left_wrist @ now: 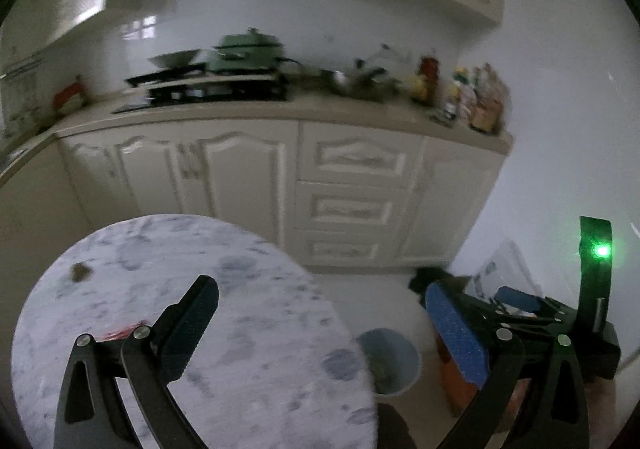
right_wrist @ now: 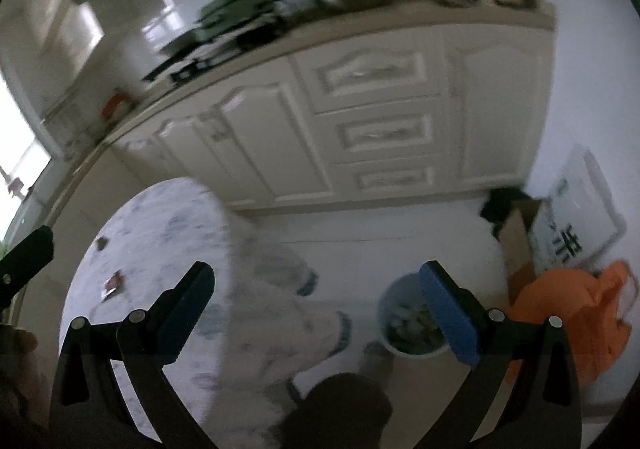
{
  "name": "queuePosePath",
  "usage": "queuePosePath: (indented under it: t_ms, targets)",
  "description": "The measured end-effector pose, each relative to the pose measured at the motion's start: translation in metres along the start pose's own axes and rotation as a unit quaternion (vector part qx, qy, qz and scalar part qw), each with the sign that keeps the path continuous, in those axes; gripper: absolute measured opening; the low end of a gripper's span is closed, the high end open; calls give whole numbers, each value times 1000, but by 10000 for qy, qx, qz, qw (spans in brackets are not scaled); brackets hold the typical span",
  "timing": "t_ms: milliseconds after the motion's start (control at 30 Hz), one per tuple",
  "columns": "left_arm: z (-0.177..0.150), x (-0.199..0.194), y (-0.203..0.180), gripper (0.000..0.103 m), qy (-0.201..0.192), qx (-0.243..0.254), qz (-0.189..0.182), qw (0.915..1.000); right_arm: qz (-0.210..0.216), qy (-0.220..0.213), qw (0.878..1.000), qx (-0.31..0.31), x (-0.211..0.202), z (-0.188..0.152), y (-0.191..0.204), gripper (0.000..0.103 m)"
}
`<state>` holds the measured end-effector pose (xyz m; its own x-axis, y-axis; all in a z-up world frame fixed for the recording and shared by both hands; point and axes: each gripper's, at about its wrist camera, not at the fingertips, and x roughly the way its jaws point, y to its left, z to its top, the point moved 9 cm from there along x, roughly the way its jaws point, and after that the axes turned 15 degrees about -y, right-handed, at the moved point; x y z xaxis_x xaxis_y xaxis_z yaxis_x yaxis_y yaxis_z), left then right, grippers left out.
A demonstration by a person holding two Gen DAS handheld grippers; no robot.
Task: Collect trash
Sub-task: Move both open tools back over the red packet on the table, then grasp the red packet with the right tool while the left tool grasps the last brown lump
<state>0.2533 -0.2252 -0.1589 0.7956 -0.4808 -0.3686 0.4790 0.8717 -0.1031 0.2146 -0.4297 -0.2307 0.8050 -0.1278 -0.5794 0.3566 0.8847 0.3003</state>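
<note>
Both the left gripper (left_wrist: pixel 320 321) and right gripper (right_wrist: pixel 316 289) are spread wide, holding nothing. A red wrapper (right_wrist: pixel 114 283) lies on the marble surface (left_wrist: pixel 248 289); the bin (right_wrist: pixel 412 333) stands on the floor beside it

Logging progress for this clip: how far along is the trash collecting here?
Done: the bin on the floor already holds scraps. In hand: nothing; the left hand-held gripper and right hand-held gripper are both open and empty. Left: a red wrapper and a brown scrap lie on the table.
</note>
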Motion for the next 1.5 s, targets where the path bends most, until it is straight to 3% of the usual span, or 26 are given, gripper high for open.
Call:
queuePosePath:
  t_ms: [233, 433, 667, 900, 1133, 1333, 1500]
  targets:
    - [-6, -83, 70, 102, -272, -364, 558, 9974, 743, 48, 9944, -747, 0, -7, 99, 103]
    - [-17, -147, 123, 102, -510, -618, 1133, 9903, 1495, 198, 9771, -1502, 5, -31, 180, 103]
    - [-42, -201, 172, 102, -528, -916, 1745, 9790, 2077, 433, 9553, -2060, 23, -61, 246, 103]
    - [-55, -209, 194, 102, -329, -1077, 2079, 9716, 2374, 741, 9343, -2556, 51, -89, 289, 103]
    - [-40, -172, 227, 102, -168, -1143, 2305, 9662, 2560, 929, 9172, -2909, 84, -108, 311, 102]
    - [-48, -140, 255, 102, 67, -1176, 2392, 9638, 2705, 1136, 8924, -3428, 119, -129, 322, 96]
    - [-52, -111, 272, 102, 259, -1216, 2408, 9626, 2726, 1548, 8688, -3834, 160, -151, 320, 88]
